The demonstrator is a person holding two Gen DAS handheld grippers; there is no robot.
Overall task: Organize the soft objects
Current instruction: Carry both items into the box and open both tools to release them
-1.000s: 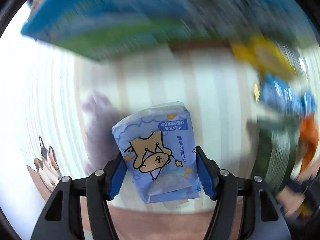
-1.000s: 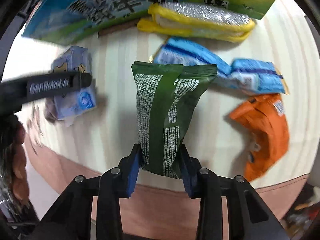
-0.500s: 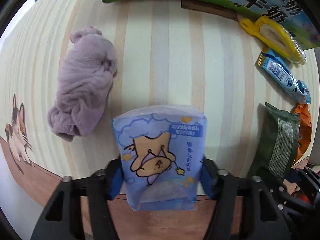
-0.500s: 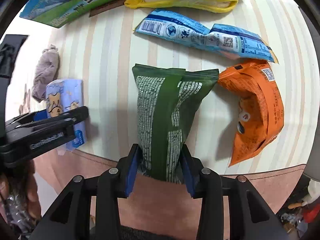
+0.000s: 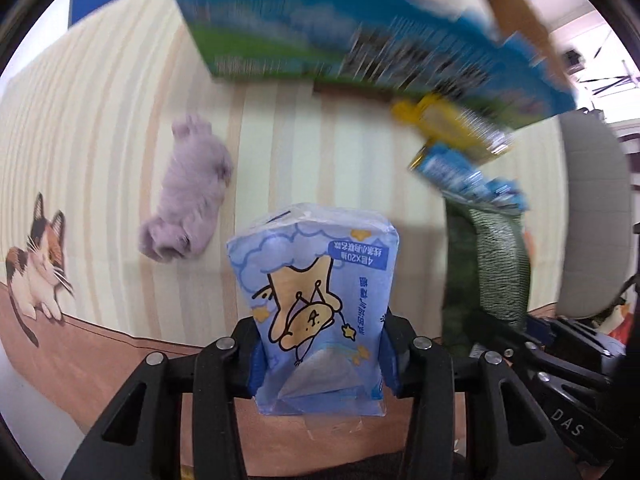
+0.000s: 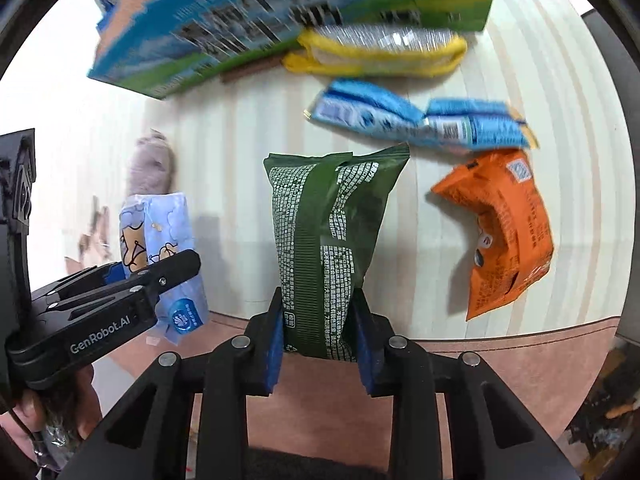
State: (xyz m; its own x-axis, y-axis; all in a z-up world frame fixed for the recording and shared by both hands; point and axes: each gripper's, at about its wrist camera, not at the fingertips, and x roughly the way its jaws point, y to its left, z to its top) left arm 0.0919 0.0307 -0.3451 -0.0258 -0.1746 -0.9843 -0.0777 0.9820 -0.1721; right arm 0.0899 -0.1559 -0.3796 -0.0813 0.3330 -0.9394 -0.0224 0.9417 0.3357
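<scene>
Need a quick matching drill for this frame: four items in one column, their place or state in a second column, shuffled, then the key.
Column 1:
1. green packet
2. blue tissue pack
3. purple cloth
4. orange packet

Column 2:
A. loose on the striped mat, far right in the right wrist view
B. clamped in the left gripper
C. clamped in the right gripper
D. crumpled on the mat, left of the tissue pack

Pairs: 1-C, 2-B, 3-D, 4-A

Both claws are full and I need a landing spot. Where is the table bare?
Bare striped cloth lies between the purple plush and green packet, below the milk carton. Crowded on the right: yellow, blue, orange packets.
</scene>
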